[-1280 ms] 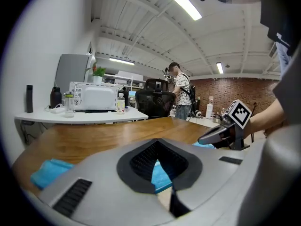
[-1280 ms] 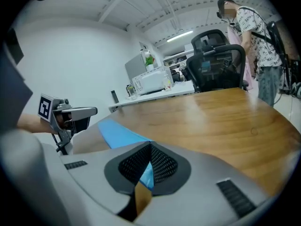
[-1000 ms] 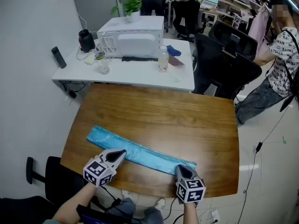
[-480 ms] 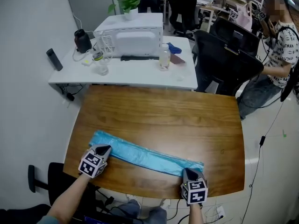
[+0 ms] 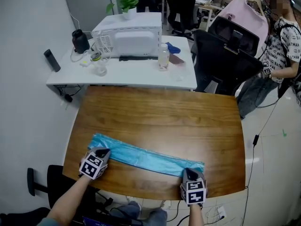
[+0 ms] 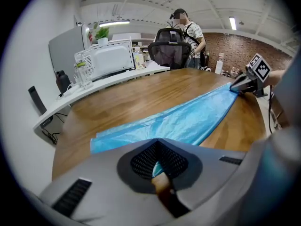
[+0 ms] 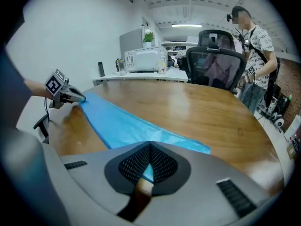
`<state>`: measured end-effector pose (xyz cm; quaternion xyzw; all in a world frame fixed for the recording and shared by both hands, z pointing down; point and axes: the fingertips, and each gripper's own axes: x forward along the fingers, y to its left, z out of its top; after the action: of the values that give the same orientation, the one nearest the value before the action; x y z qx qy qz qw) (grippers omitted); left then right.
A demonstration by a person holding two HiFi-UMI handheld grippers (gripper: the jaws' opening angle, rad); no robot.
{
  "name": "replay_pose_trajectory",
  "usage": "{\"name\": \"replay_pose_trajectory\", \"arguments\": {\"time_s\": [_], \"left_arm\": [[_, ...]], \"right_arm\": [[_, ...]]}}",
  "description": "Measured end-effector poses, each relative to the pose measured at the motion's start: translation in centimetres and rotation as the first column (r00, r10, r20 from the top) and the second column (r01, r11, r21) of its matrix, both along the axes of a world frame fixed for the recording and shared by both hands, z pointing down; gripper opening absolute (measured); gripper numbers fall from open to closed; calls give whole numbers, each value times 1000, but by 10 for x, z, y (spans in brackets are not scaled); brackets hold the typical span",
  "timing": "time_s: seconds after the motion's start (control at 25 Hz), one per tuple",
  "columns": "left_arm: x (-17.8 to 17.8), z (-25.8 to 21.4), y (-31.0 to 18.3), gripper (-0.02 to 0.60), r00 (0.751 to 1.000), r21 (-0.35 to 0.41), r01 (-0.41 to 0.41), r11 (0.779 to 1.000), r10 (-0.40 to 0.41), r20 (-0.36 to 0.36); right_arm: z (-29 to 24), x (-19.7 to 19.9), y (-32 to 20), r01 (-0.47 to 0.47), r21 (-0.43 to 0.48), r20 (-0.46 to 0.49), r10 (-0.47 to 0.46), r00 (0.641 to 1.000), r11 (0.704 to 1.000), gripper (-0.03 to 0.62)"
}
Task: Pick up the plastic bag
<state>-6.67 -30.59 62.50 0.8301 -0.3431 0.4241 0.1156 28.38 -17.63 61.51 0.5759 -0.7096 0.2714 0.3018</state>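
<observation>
Blue plastic bag [image 5: 146, 158] lies flat on the table [image 5: 160, 117] near its front edge, long axis left-right. The left tongs [image 5: 103, 151] are clamped shut on its left end and the right tongs [image 5: 187, 173] on its right end. Lift likely needs both rising together.

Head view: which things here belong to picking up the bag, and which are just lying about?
Part of the job:
bag
left tool, shut on the bag's left end
right tool, shut on its right end
table under the bag

Lying about:
microwave
plant
bottle
black jug
chair
</observation>
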Motion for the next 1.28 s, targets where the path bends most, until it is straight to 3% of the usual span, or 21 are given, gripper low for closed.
{"name": "replay_pose_trajectory", "arguments": {"time_s": [1.04, 1.16, 1.28], "left_arm": [[-11, 0, 57, 6, 984, -6, 176, 984, -176, -40], [-12, -8, 58, 6, 981, 30, 188, 982, -187, -52], [-6, -31, 59, 5, 970, 89, 222, 971, -210, -124]], "right_arm": [[2, 8, -10, 154, -14, 10, -154, 988, 988, -15], [-3, 8, -14, 163, 3, 5, -163, 987, 987, -15], [-21, 10, -16, 154, 78, 22, -156, 988, 985, -15]]}}
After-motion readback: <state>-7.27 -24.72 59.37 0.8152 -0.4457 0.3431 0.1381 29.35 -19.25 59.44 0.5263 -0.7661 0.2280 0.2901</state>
